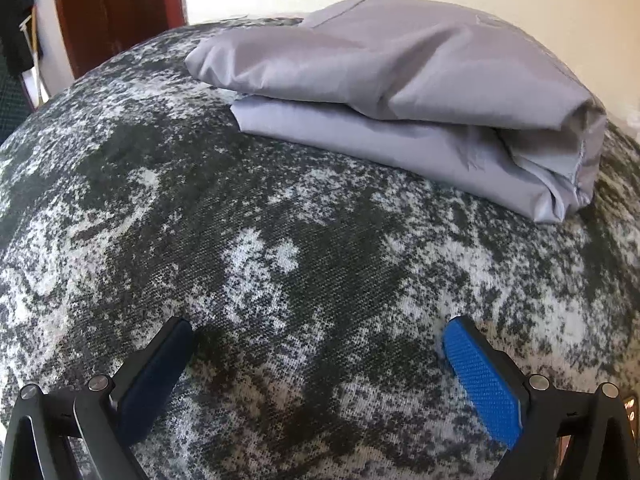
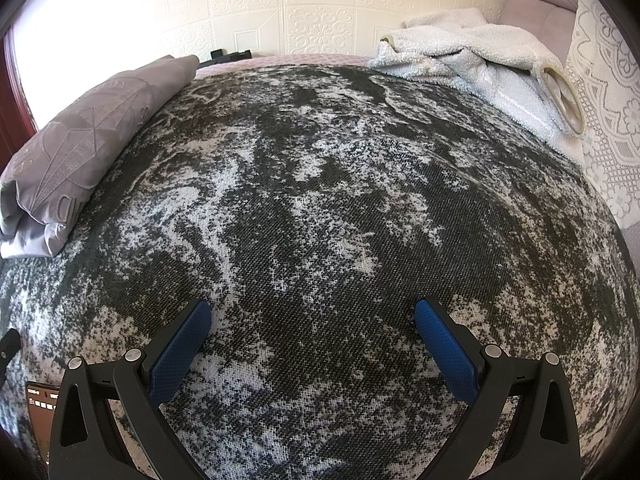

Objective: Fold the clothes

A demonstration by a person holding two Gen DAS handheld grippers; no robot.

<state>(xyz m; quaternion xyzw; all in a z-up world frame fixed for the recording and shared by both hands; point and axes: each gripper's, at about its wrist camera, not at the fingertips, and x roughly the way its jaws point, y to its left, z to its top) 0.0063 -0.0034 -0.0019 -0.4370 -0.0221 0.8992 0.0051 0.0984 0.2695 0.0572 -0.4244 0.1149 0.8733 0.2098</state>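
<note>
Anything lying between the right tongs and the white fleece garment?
Nothing: in the right wrist view only bare mottled cover stretches from the open right tongs to the crumpled white fleece garment.

Grey folded garment [image 1: 400,92]; mottled black-and-white blanket [image 2: 320,200]; white fleece [image 2: 472,52].

Bright daylight, sharp focus, heavy fisheye bulge.

That folded grey garment [image 1: 400,92] looks smooth and faintly sheeny, stitched patterning on top, against the coarse, matt woven bedspread [image 2: 320,200]. Fluffy white terry towel [image 2: 472,56] at the far right corner; gripper pads [image 2: 448,348] are textured blue rubber on matt black plastic.
</note>
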